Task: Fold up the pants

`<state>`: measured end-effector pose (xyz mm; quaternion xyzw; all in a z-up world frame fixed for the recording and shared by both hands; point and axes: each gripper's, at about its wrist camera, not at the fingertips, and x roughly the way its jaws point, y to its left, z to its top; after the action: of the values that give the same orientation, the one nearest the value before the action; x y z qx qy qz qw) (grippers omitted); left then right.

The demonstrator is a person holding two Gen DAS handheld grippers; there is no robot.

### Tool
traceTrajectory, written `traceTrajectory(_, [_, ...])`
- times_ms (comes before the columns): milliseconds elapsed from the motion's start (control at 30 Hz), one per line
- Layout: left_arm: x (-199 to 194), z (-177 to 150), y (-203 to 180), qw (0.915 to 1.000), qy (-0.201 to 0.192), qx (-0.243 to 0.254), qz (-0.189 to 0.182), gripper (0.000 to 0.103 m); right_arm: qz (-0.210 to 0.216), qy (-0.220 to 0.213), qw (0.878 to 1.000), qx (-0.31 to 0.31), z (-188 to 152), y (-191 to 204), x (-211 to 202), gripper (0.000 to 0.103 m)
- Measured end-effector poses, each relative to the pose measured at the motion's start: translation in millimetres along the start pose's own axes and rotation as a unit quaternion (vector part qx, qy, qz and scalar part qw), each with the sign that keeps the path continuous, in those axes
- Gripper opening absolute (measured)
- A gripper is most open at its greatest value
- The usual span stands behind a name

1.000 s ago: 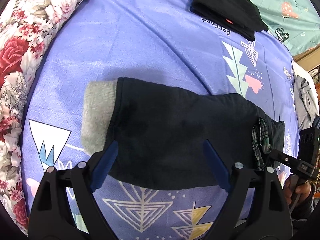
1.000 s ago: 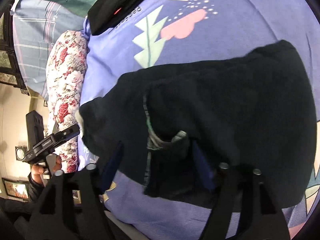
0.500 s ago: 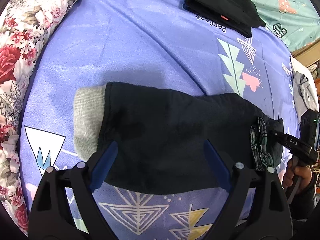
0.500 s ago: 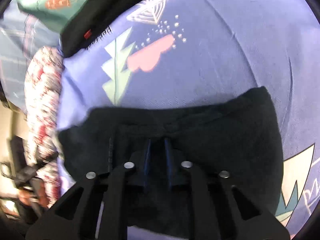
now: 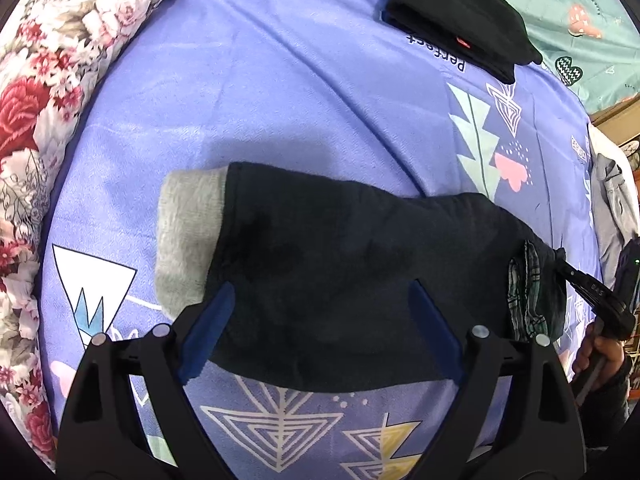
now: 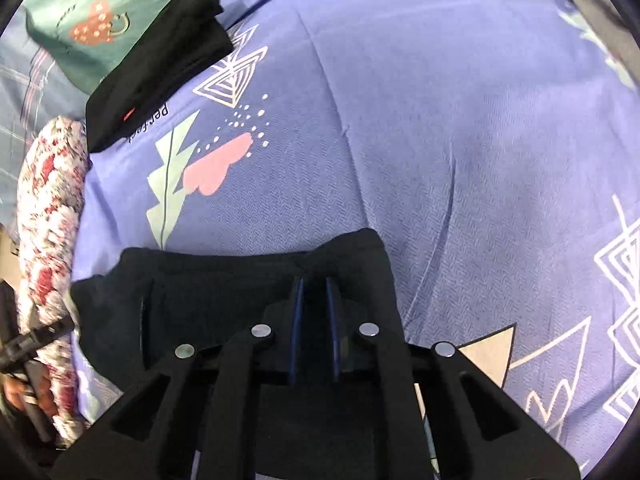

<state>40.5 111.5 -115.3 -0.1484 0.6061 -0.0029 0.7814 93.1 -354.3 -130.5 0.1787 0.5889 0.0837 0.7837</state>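
Pinching the waist end of the black pants (image 6: pixel 248 292) on the bed (image 6: pixel 440 140), right gripper (image 6: pixel 314 292) jaws loosening slightly on fabric, left gripper (image 5: pixel 320 304) jaws spread above the cuff end; next likely carrying waist over.

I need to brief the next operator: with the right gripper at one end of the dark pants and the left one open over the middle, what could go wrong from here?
1. The right gripper, jaws opening slightly, pinches only the edge of the dark pants; the cloth may slip out.
2. The left gripper hangs open, pinning nothing, so the pants could drag across the purple bedsheet.
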Motion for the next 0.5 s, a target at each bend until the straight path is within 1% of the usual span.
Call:
traceTrajectory(33, [-1.3,0.2,-0.3,1.0,-0.003,-0.001,-0.003,0.091,0.011,0.005,1.0,-0.001,-1.8,3.1,-5.7,0.022])
traceTrajectory(67, [-2.6,0.2,0.5,1.0,-0.005,-0.004,-0.005,0.091,0.014,0.009,1.0,-0.007,-4.2,5.7,-11.3,0.022])
traceTrajectory(133, [-4.9,0.0,4.3,0.9999,-0.009,-0.007,-0.007,0.091,0.02,0.018,0.998,-0.051,-15.1,22.1,-26.5,0.022])
traceTrajectory(167, [-5.9,-0.1,7.1,0.9999,-0.01,-0.011,-0.007,0.091,0.03,0.028,0.997,-0.068,-20.7,33.4,-25.8,0.022])
traceTrajectory(200, [-6.9,0.0,10.8,0.9998,-0.013,-0.017,-0.008,0.091,0.044,0.048,0.994,-0.092,-30.2,44.7,-25.3,0.022])
traceTrajectory(267, [-8.1,1.0,18.9,0.9994,-0.013,-0.03,-0.012,0.091,0.056,0.083,0.986,-0.136,-49.2,67.0,-14.5,0.022])
traceTrajectory(300, [-8.6,2.1,22.9,0.9991,-0.012,-0.038,-0.014,0.091,0.054,0.099,0.98,-0.165,-60.9,80.4,-5.6,0.022])
traceTrajectory(367, [-12.0,4.9,31.0,0.9985,-0.015,-0.05,-0.013,0.091,0.042,0.11,0.973,-0.199,-75.3,96.2,9.6,0.023])
traceTrajectory(400, [-15.0,6.6,35.6,0.9981,-0.019,-0.056,-0.013,0.091,0.024,0.11,0.971,-0.211,-80.3,100.9,19.1,0.023])
traceTrajectory(433, [-18.9,8.4,41.5,0.9975,-0.023,-0.064,-0.016,0.091,0.018,0.1,0.971,-0.217,-80.9,104.2,22.0,0.023])
traceTrajectory(500, [-24.6,10.2,49.8,0.9965,-0.028,-0.076,-0.017,0.091,0.022,0.111,0.971,-0.209,-74.1,104.8,22.5,0.023])
